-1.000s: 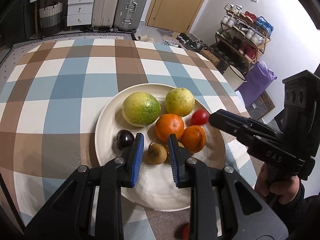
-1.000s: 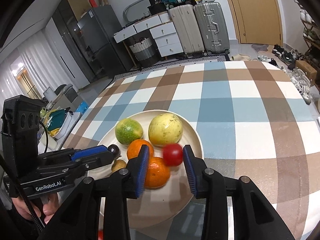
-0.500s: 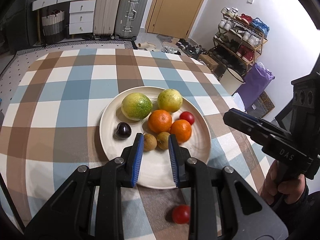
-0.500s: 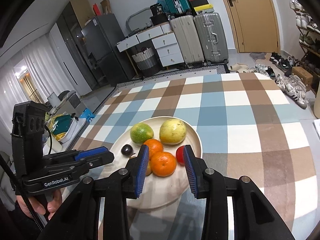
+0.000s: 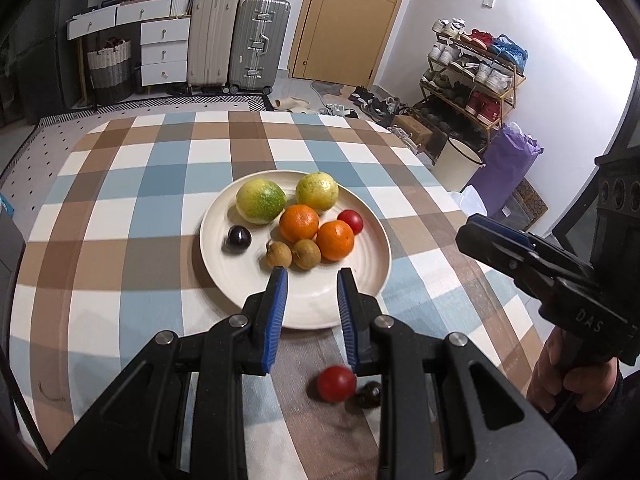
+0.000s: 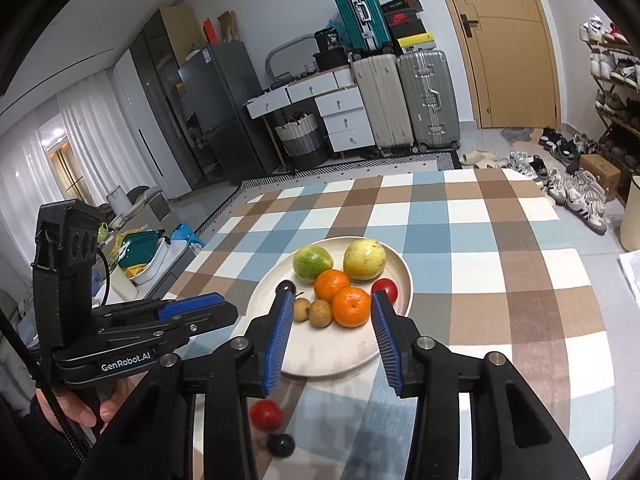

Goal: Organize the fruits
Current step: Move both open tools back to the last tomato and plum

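Left wrist view | both grippers (image 5: 310, 280) (image 6: 331, 306) parted, empty | tomato (image 5: 337, 383) off plate (image 5: 376, 276) | straddle tomato, squeeze softly, lift to plate

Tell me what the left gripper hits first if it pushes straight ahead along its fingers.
Probably the two small brown fruits on the plate, with the orange just behind. The left gripper is open and empty; depth is uncertain.
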